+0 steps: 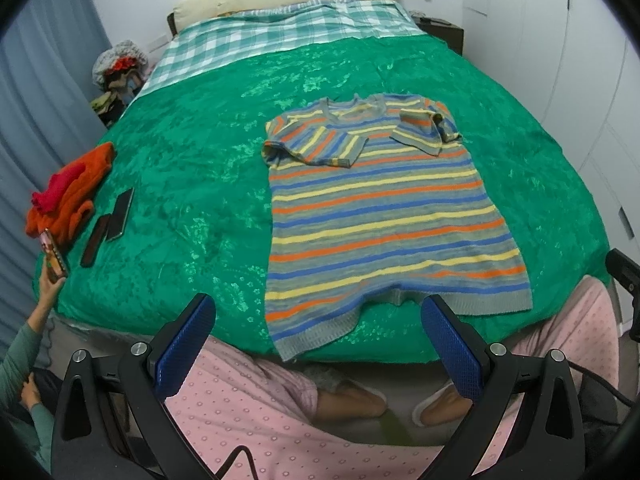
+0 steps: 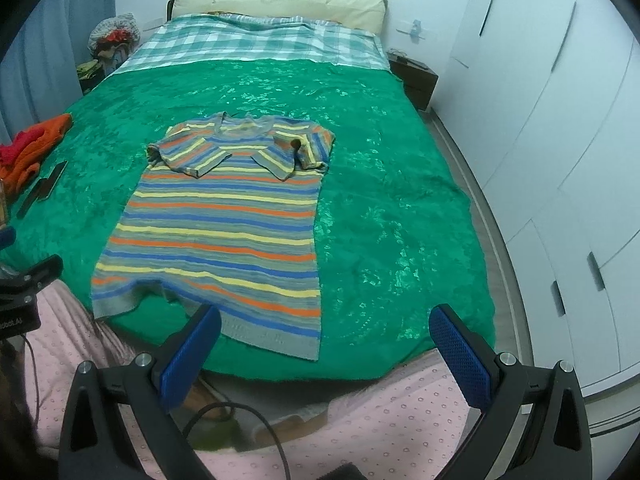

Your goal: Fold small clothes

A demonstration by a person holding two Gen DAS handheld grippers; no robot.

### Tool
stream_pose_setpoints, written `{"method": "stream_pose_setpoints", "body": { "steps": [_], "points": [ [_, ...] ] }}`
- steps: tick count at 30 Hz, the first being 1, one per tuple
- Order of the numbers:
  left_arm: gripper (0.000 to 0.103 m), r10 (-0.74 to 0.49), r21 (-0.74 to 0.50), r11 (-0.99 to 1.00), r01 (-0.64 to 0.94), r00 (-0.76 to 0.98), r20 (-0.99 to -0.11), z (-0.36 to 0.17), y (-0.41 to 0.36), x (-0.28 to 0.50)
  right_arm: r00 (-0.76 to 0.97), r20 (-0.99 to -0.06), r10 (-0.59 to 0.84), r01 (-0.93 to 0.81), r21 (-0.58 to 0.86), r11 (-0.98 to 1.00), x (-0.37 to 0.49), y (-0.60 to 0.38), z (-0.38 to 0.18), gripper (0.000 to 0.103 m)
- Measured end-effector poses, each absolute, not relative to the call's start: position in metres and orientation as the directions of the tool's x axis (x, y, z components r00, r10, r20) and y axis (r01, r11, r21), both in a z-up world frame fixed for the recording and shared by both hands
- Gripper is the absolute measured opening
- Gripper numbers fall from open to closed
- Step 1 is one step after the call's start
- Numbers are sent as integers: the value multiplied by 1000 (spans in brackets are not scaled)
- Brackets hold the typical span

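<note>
Here's the striped knit T-shirt, spread flat on the green bedspread, collar pointing away from the grippers and hem toward them. Both short sleeves are folded inward across the chest. The hem is rumpled along the near edge of the bed, one corner drooping over it.

The left gripper hangs just short of that hem, jaws spread wide, blue pads bare, nothing between them. From here the shirt lies straight ahead and slightly to the right.

Over to the right gripper: it's released too, fingers wide apart and empty, poised above the bed's near edge. The shirt sits ahead and to its left, the hem's right corner just beyond the left finger.

Far off to the left of both grippers, an orange and red pile of clothes rests on the bedspread, with a dark phone beside it. Beyond the shirt, a teal checked blanket covers the head of the bed.
</note>
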State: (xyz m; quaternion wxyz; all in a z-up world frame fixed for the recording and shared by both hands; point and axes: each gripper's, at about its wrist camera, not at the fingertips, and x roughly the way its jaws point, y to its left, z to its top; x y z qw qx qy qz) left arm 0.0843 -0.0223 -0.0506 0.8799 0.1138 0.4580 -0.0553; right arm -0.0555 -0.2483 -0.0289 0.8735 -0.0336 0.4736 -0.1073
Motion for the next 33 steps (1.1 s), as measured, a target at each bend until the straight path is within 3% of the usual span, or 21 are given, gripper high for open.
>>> {"method": "stream_pose_setpoints", "body": {
  "steps": [13, 17, 21, 22, 23, 25, 28, 29, 30, 31, 32, 33],
  "points": [
    [103, 14, 170, 960, 225, 565, -825, -71, -9, 88, 535, -825, -182, 142, -125, 982, -55, -253, -31, 102],
    [102, 64, 129, 986, 109, 465, -883, -121, 57, 116, 540, -841, -36, 125, 38, 991, -53, -299, -56, 102],
    [101, -59, -42, 998, 56, 337, -940, -183, 102, 143, 445, -887, 126, 160, 218, 963, -38, -347, -120, 102],
    [98, -85, -67, 995, 69, 315, -945, -194, 102, 149, 409, -894, 183, 155, 266, 951, -32, -353, -138, 101],
    [87, -105, -86, 993, 79, 294, -950, -203, 100, 153, 361, -896, 258, 148, 329, 933, -24, -357, -162, 99],
    [74, -164, -146, 985, 95, 225, -960, -226, 94, 161, 299, -882, 364, 164, 423, 891, -12, -361, -195, 87],
    [69, -165, -157, 986, 64, 164, -972, -244, 91, 162, 243, -865, 439, 144, 480, 866, 2, -352, -230, 79],
    [62, -180, -173, 983, 60, 155, -971, -246, 92, 161, 220, -867, 446, 124, 479, 869, 8, -344, -240, 78],
    [53, -207, -200, 978, 61, 147, -967, -247, 92, 161, 212, -870, 446, 112, 475, 873, 10, -339, -245, 70],
    [15, -237, -230, 971, 67, 131, -963, -248, 91, 161, 201, -870, 451, 89, 474, 876, 13, -333, -249, 44],
    [3, -261, -254, 964, 72, 107, -959, -248, 92, 160, 192, -868, 459, 73, 479, 875, 16, -330, -250, 18],
    [3, -269, -261, 962, 82, 100, -958, -246, 92, 159, 179, -864, 470, 74, 488, 870, 17, -328, -249, 5]
  ]
}}
